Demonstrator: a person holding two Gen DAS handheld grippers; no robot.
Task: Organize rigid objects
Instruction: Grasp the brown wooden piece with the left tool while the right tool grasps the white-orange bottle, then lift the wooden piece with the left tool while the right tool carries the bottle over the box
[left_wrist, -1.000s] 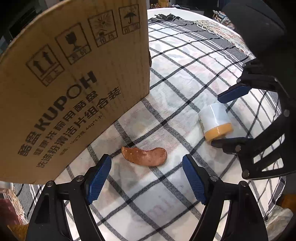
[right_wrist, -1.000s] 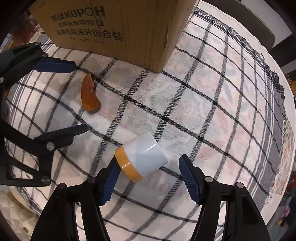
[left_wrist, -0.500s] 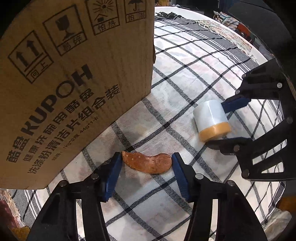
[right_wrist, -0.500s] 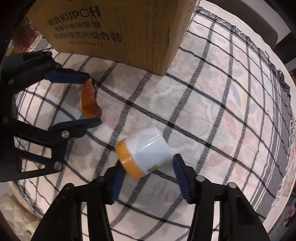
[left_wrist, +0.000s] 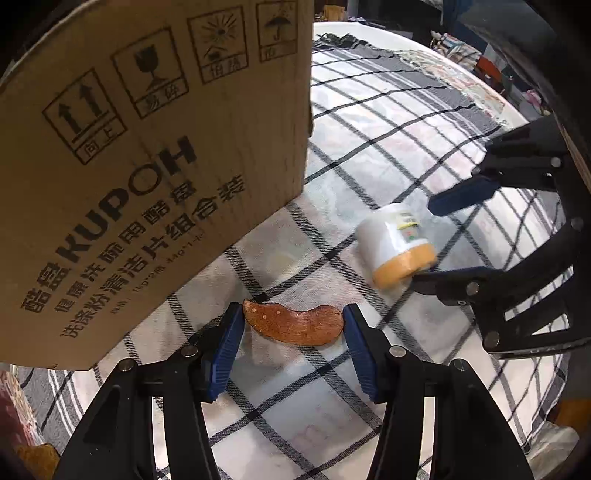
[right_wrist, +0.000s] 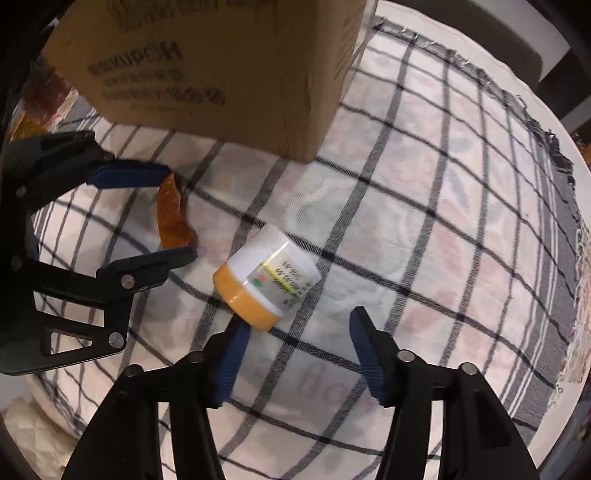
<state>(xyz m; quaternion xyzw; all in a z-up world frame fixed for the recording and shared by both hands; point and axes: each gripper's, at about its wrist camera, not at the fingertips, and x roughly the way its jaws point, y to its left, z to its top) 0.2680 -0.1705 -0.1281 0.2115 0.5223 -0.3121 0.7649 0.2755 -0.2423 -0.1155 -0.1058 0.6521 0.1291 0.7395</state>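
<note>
A: What is the left tool doing?

B: It is clasping the brown curved piece end to end. Its blue pads are pressing on both tips of the piece, which is lying flat on the checked cloth covering the bench. From the right wrist camera the same piece is sitting between the two blue pads of that tool, one at each end.

A: And the right tool?

B: It is standing spread, gripping nothing. The white jar with the orange lid is lying on its side on the cloth, lid end pointing toward the camera. Only the left pad is touching it, at the lid's rim; the right-hand pad is standing well apart from the jar.

A: Is the left wrist view agreeing with that?

B: Yes. There the jar is lying between the two fingers of the right tool, the lid near the lower finger, while the upper blue pad is just beside the jar's white body. The jar is looking slightly blurred in both views.

A: Where is the cardboard box?

B: It is standing on the cloth just behind the brown piece, printed side facing the left camera. In the right view its corner is sitting beyond the jar, apart from it.
</note>
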